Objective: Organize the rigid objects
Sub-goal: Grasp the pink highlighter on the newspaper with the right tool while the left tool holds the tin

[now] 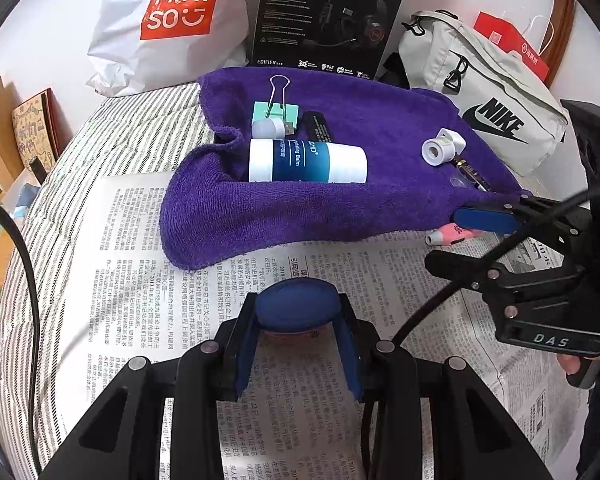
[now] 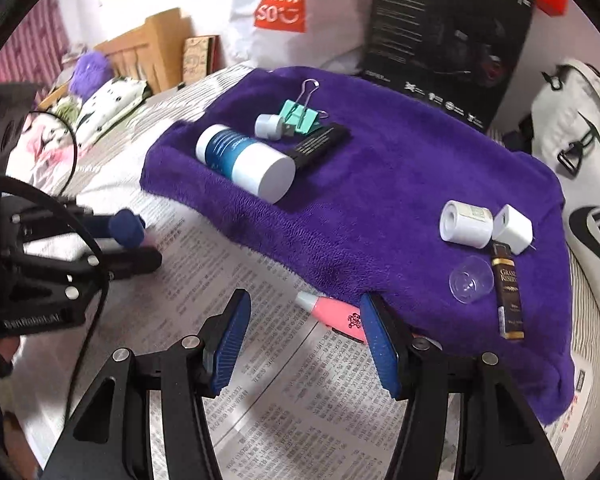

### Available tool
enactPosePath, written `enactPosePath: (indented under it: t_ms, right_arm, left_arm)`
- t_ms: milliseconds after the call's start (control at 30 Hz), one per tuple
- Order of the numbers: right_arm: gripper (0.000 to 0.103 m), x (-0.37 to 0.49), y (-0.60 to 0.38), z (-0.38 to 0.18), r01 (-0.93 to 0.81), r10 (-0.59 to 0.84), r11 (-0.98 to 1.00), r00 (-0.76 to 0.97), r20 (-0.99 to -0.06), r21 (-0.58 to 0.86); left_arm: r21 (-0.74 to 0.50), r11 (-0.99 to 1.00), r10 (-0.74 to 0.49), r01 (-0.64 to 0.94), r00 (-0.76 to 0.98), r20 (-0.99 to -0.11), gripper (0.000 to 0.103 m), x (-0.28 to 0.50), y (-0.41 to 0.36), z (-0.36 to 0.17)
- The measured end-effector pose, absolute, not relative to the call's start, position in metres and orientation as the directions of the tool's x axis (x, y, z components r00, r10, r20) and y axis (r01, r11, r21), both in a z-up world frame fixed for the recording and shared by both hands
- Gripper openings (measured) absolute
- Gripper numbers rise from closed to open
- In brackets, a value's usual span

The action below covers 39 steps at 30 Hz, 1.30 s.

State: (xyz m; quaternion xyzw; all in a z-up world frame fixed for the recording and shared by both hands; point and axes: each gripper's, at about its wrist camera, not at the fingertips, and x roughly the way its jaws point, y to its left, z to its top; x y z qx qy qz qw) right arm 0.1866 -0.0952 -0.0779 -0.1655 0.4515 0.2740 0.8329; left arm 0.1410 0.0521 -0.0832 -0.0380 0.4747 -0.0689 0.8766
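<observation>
A purple towel (image 1: pixel 340 208) (image 2: pixel 400 184) lies on newspaper. On it are a white and blue balm bottle (image 1: pixel 307 161) (image 2: pixel 246 162), a green binder clip (image 1: pixel 278 110) (image 2: pixel 302 116), a black flat stick (image 2: pixel 320 144), a white tape roll (image 2: pixel 466 224), a white charger (image 2: pixel 514 229), a clear cap (image 2: pixel 471 279) and a dark tube (image 2: pixel 508 294). My left gripper (image 1: pixel 298 314) is shut on a dark blue round object (image 1: pixel 298 308) (image 2: pixel 127 227) above the newspaper. My right gripper (image 2: pixel 304 344) (image 1: pixel 460 240) is open around a pink pen (image 2: pixel 332 314) (image 1: pixel 454 236) at the towel's front edge.
A Miniso bag (image 1: pixel 160 24), a black headset box (image 1: pixel 324 16) and a white Nike bag (image 1: pixel 484 100) stand behind the towel. Newspaper (image 1: pixel 180 280) covers a striped cloth (image 1: pixel 52 208). Cardboard and soft items sit at the far left (image 2: pixel 112 80).
</observation>
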Motion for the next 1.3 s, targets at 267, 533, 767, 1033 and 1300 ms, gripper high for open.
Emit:
enactPosePath:
  t_ms: [267,533,767,1033,1300]
  right_arm:
    - [0.057,0.19,-0.108,-0.074,-0.618,0.336,0.785,0.361,-0.87,0.046]
    - [0.057,0.185,-0.09,-0.066,-0.672,0.416,0.736,0.358,-0.836,0.078]
    - [0.057,0.194,-0.08,-0.078,-0.693,0.427,0.713,0.311,-0.849,0.105]
    - [0.057,0.182,-0.105,-0.081,-0.652,0.398,0.745,0.26,-0.88,0.144]
    - [0.057,0.148,-0.153,-0.078,-0.584,0.356,0.8,0.279,-0.892,0.136]
  left_arm:
    - [-0.132,0.988,-0.157,0.084,0.541,-0.827,0.035,0.141,0.051,-0.083]
    - [-0.147,0.986,-0.167,0.08,0.54,-0.825,0.035,0.138,0.051,-0.083]
    - [-0.151,0.985,-0.17,0.079,0.54,-0.825,0.035,0.137,0.052,-0.083]
    - [-0.151,0.986,-0.168,0.076,0.539,-0.825,0.035,0.136,0.052,-0.082]
    - [-0.136,0.988,-0.153,0.072,0.539,-0.828,0.035,0.137,0.049,-0.082]
